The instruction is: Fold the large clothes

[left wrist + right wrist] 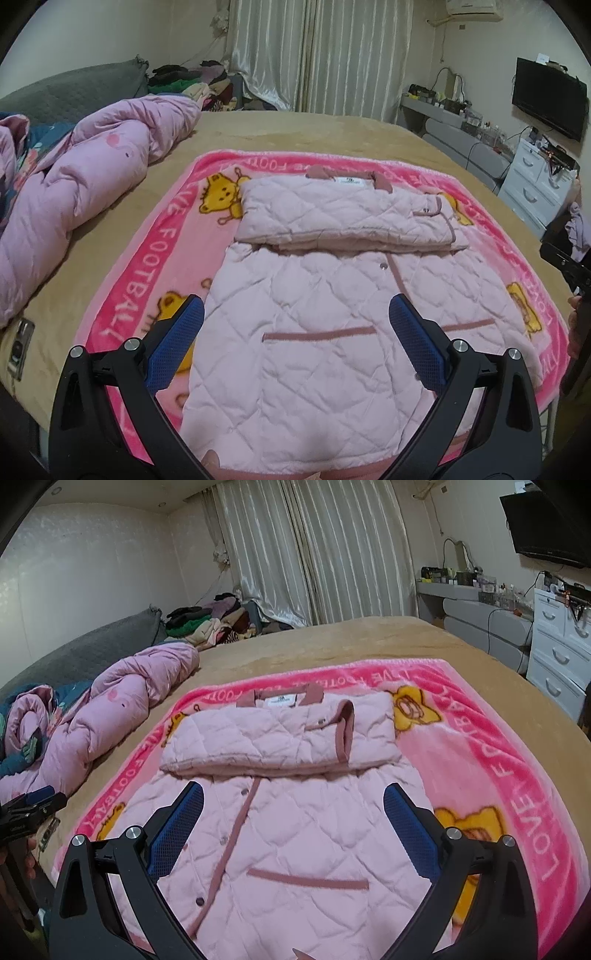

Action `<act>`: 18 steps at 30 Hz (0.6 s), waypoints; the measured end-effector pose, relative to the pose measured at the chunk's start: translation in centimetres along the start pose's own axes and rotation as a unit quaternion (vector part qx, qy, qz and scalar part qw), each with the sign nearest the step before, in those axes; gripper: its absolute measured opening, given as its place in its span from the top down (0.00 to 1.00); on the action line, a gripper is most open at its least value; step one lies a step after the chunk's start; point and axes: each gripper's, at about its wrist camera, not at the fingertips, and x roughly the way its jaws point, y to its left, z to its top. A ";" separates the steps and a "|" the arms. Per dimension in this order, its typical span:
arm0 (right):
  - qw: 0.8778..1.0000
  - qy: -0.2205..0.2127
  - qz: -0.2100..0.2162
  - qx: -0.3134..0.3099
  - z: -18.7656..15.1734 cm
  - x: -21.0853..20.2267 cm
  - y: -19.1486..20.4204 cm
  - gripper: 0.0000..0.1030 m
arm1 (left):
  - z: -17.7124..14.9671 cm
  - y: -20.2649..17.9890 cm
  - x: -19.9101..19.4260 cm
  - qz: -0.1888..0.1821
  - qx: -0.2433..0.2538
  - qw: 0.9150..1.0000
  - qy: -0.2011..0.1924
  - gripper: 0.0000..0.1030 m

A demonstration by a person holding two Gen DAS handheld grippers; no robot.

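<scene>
Left wrist view: quilted pink jacket (325, 314) directly ahead, long axis running away toward collar; left gripper (295, 343) and right gripper (293, 830) both spread, empty, above hem.

Two close wrist views from the bed's foot, probably, both facing the jacket (332, 295) and curtains (314, 554).

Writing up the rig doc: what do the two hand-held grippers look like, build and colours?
Both match: the left hand-held gripper and right hand-held gripper have glossy black plastic frames, silver round bolt heads at the pivots, and two fingers faced with blue dimpled rubber pads. No cables or markings visible.
</scene>
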 end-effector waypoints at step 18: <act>1.000 0.024 -0.008 0.005 -3.5 -1.4 -2.8 0.05 | -5.4 4.6 1.0 0.041 -0.037 0.996 0.067 0.09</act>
